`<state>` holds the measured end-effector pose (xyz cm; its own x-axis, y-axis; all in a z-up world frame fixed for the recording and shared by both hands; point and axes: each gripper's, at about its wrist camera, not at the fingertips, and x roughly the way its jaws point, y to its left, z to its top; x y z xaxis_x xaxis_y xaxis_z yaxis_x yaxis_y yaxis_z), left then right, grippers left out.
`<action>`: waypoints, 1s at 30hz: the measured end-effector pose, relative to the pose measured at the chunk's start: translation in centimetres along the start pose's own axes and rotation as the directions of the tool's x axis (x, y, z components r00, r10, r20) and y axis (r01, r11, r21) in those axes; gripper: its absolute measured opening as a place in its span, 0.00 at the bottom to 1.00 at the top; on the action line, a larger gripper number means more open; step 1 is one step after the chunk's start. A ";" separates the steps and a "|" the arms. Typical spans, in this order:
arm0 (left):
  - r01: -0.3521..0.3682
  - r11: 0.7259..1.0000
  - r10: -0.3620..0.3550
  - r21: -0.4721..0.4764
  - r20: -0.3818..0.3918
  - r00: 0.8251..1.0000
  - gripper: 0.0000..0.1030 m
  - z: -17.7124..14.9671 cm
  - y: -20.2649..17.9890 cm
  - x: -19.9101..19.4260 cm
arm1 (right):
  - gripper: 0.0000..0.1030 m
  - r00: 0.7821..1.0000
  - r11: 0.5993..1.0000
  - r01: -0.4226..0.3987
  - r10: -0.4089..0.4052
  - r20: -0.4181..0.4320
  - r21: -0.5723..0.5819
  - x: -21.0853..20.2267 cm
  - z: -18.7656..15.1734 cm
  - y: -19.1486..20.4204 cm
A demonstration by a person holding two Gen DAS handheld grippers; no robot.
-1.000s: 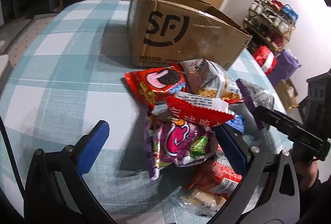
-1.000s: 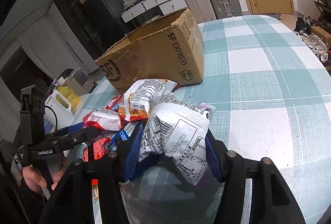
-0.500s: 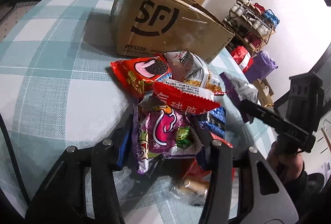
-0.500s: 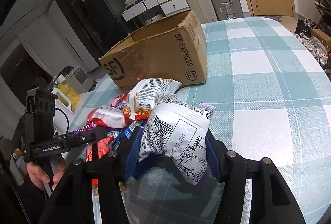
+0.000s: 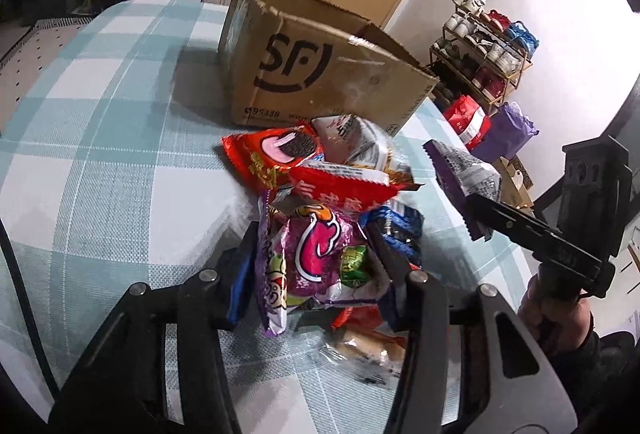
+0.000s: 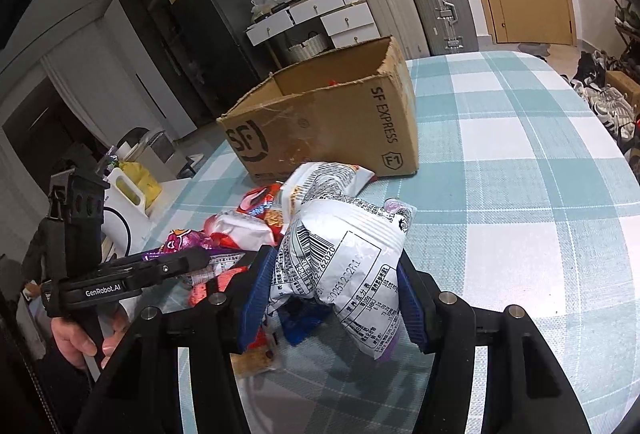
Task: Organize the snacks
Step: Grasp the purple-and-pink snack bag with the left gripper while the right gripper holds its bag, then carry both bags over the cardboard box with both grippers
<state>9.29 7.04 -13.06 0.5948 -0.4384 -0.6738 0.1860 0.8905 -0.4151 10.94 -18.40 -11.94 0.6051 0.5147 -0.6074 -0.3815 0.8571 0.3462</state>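
Note:
A pile of snack packets lies on the checked tablecloth in front of an open SF cardboard box [image 5: 320, 73], which also shows in the right wrist view [image 6: 332, 125]. My left gripper [image 5: 316, 266] is shut on a purple and pink snack bag [image 5: 316, 254] at the near edge of the pile. My right gripper [image 6: 332, 290] is shut on a white and purple snack bag [image 6: 344, 258] and holds it lifted; that bag also shows at the right of the left wrist view [image 5: 464, 177]. A red cookie packet [image 5: 276, 153] and a red packet [image 5: 340, 185] lie in the pile.
The table [image 6: 520, 161] has a teal and white checked cloth. A clear-wrapped pastry [image 5: 360, 350] lies at the near side of the pile. Suitcases [image 6: 436, 5] and drawers stand behind the table. A shoe rack [image 5: 488, 45] stands at the right.
My left gripper has closed from wide open onto the purple and pink bag. My right gripper has lifted the white bag a little, toward the box.

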 end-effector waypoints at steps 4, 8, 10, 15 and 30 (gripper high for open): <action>0.008 1.000 -0.008 0.006 0.022 1.000 0.45 0.2 -0.5 -1.5 | 0.56 1.000 1.000 -0.007 0.007 0.009 -0.009 -0.5 0.2 0.7; 0.019 1.000 -0.020 0.020 0.042 0.999 0.45 0.3 -1.4 -2.8 | 0.56 1.000 1.000 -0.014 0.015 0.021 -0.022 -1.1 0.5 1.4; 0.021 0.999 -0.022 0.025 0.052 0.998 0.45 0.5 -1.7 -3.4 | 0.56 0.999 0.999 -0.019 0.019 0.027 -0.027 -1.3 0.7 1.8; 0.030 0.999 -0.034 0.045 0.078 0.996 0.45 1.0 -2.6 -5.0 | 0.56 0.998 0.999 -0.027 0.029 0.047 -0.043 -2.2 1.1 2.6; 0.025 0.992 -0.042 0.125 0.133 0.990 0.46 4.8 -6.2 -8.3 | 0.56 0.992 0.988 -0.069 0.083 0.099 -0.135 -4.5 5.1 5.4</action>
<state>6.97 5.72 -1.92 0.6853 -0.4550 -0.5686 0.2972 0.8876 -0.3520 9.74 -15.98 -3.67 0.6377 0.5837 -0.5026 -0.5134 0.8085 0.2876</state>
